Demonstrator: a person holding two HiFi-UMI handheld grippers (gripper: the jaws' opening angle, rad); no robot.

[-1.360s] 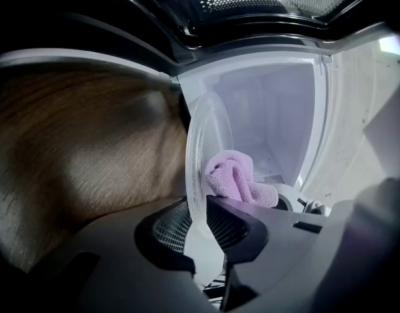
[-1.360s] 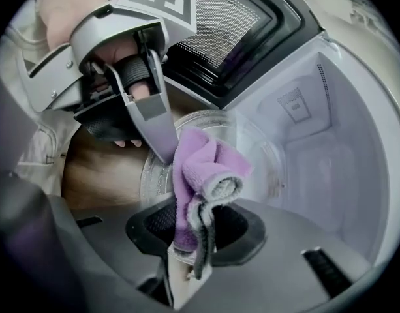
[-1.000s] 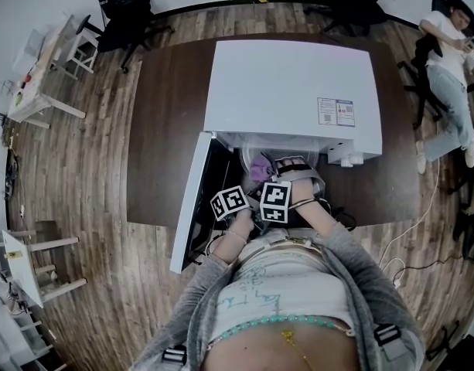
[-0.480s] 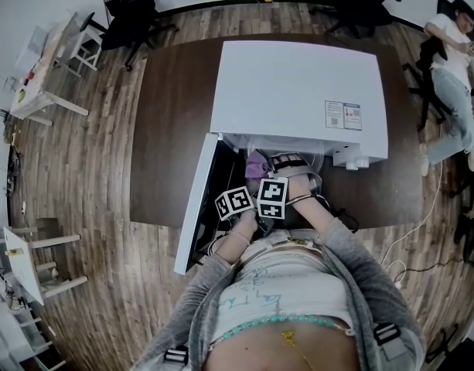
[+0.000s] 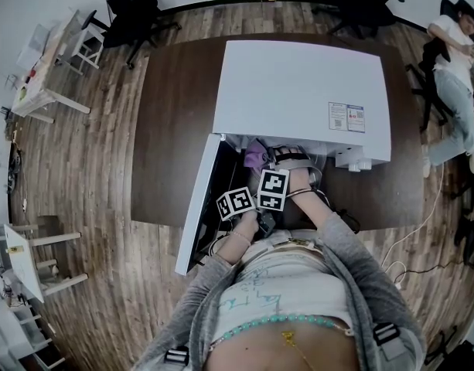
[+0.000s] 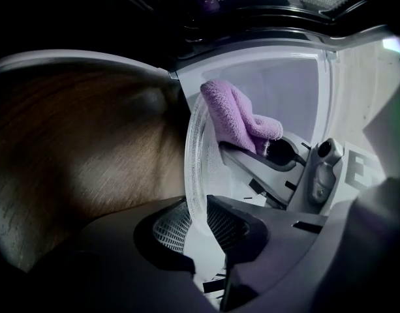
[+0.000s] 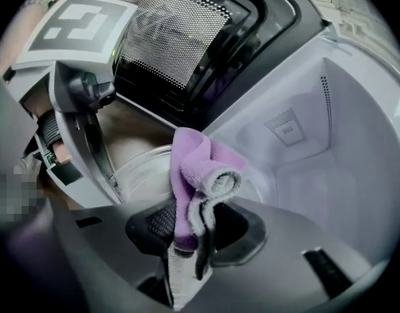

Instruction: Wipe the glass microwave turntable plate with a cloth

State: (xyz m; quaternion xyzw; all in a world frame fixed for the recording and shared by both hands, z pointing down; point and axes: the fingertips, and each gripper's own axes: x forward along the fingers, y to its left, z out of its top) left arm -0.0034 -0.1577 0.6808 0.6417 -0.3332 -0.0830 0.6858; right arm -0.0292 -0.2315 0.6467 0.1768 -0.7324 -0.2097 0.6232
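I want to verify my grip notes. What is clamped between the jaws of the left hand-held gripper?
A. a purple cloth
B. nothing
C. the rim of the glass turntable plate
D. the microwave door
C: the left hand-held gripper pinches the rim of the glass turntable plate; the purple cloth is in the right hand-held gripper.

In the head view the microwave [image 5: 298,91] hides the glass plate [image 6: 194,155]; only a corner of the purple cloth [image 5: 256,154] shows. The label's [image 5: 346,117] print is unreadably small.

Grey cardigan [image 5: 362,270], white printed top [image 5: 287,282], beaded belt [image 5: 291,321].
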